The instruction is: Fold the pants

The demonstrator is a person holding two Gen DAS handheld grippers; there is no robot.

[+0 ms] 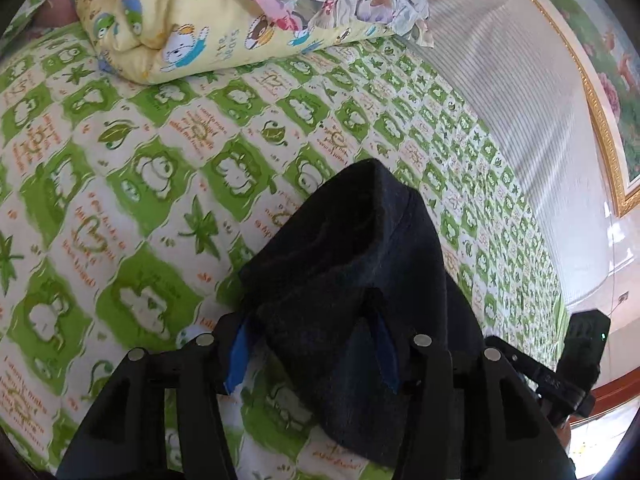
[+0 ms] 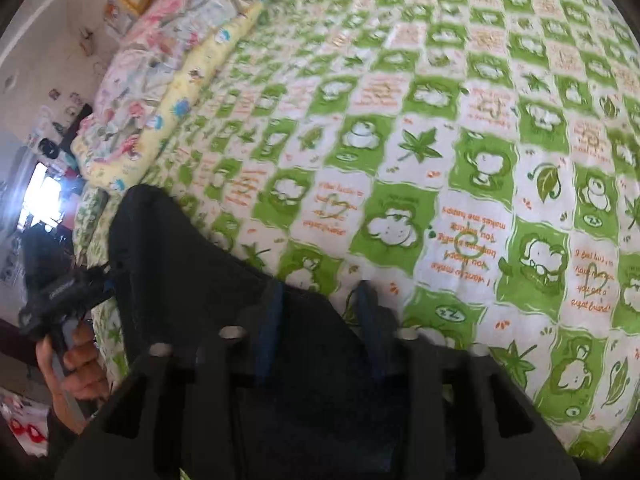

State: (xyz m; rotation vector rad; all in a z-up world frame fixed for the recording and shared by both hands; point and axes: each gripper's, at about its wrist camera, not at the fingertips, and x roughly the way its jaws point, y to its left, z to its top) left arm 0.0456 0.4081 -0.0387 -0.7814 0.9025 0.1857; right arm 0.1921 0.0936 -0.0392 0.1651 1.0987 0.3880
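Left claw point(image 1: 312, 344): jaws standing apart, dark pants point(image 1: 352, 264) draped between and over them, grip not being confirmed; right claw point(image 2: 316, 308): nearly closed, cloth being pinched; pants being stretched between both claws above the bed point(image 1: 132, 168); folded quilts point(image 1: 192, 20) lying well beyond, nothing obstructing.

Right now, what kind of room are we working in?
Most likely a bedroom in a home: the pants lie on a bed with a green checked sheet, a folded quilt sits at its far end, and a framed picture hangs on the wall.
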